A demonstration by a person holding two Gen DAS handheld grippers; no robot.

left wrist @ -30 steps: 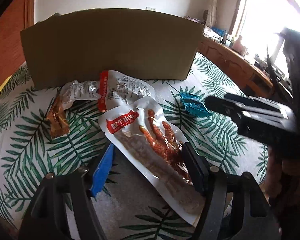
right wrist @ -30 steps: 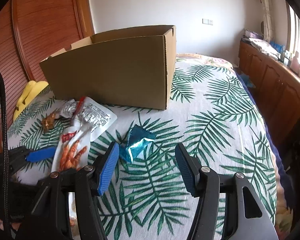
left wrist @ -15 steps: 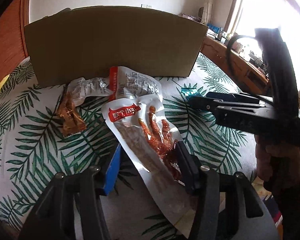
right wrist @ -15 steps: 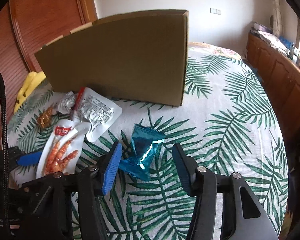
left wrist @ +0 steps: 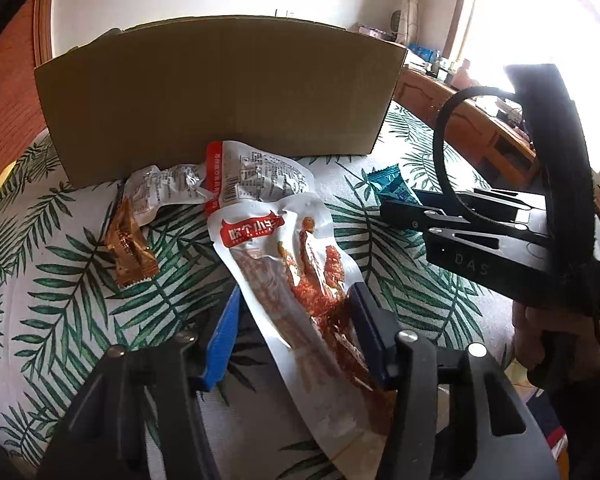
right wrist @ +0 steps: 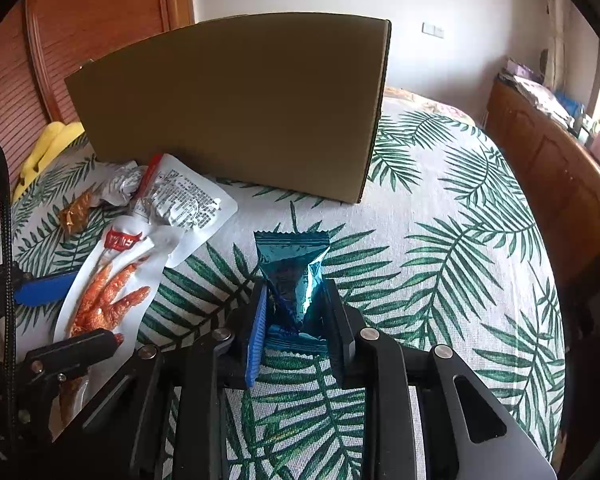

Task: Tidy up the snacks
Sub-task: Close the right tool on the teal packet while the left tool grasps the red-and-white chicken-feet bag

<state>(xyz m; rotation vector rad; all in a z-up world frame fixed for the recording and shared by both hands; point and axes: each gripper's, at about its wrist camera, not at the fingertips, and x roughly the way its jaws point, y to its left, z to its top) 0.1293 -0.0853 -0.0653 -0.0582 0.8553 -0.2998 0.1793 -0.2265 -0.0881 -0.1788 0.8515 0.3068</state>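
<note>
My right gripper (right wrist: 295,292) is shut on a shiny blue snack packet (right wrist: 290,256), which stands pinched between its pads on the palm-leaf cloth. The same packet (left wrist: 388,184) shows in the left wrist view just past the right gripper's tip (left wrist: 384,210). A clear packet of red chicken feet (left wrist: 284,256) lies flat between the blue pads of my left gripper (left wrist: 294,300). Its jaws are closing, both pads standing close at the packet's edges, and the packet is not buckled. A brown cardboard box (left wrist: 220,100) stands behind the snacks.
A white printed packet (left wrist: 256,176), a crumpled silver packet (left wrist: 160,188) and a small brown packet (left wrist: 128,248) lie before the box. A yellow object (right wrist: 48,144) sits at the left edge. A wooden cabinet (right wrist: 548,168) runs along the right.
The right gripper moved forward over the blue packet and shut on it, tipping it upright. The left gripper's jaws narrowed around the chicken-feet packet.
</note>
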